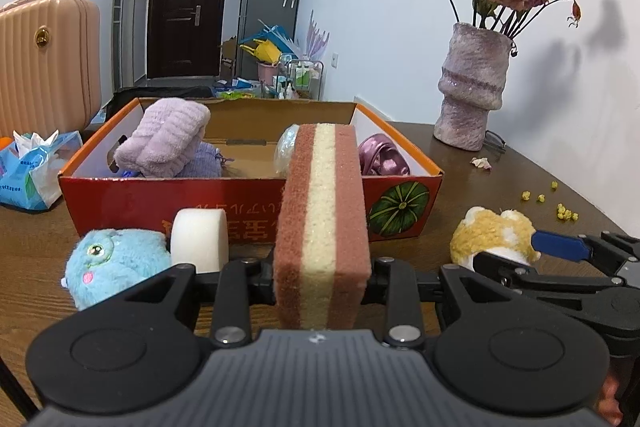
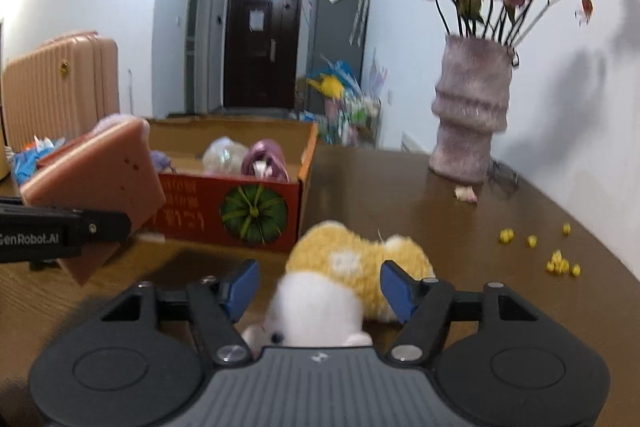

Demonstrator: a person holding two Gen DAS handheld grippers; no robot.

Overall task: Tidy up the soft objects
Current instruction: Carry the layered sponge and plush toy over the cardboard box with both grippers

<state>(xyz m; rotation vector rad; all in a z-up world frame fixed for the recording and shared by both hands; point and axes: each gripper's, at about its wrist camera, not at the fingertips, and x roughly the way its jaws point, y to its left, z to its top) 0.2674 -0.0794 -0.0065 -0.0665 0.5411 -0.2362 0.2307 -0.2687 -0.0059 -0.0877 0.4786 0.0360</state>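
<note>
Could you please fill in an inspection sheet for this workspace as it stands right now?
Surface: dark wooden table, scattered with yellow crumbs.
Job's things: open cardboard box holding a lilac towel and other soft items; pink-and-cream sponge; yellow plush, blue plush and white foam piece on the table in front of the box.
Clutter: tissue pack, vase of dried roses.
Grippers: left gripper clamps the sponge; right gripper is open, its jaws astride the yellow plush, pads not pressing.
Cables: nothing seen.
Surroundings: pink suitcase, dark door, items piled on the hallway floor.
</note>
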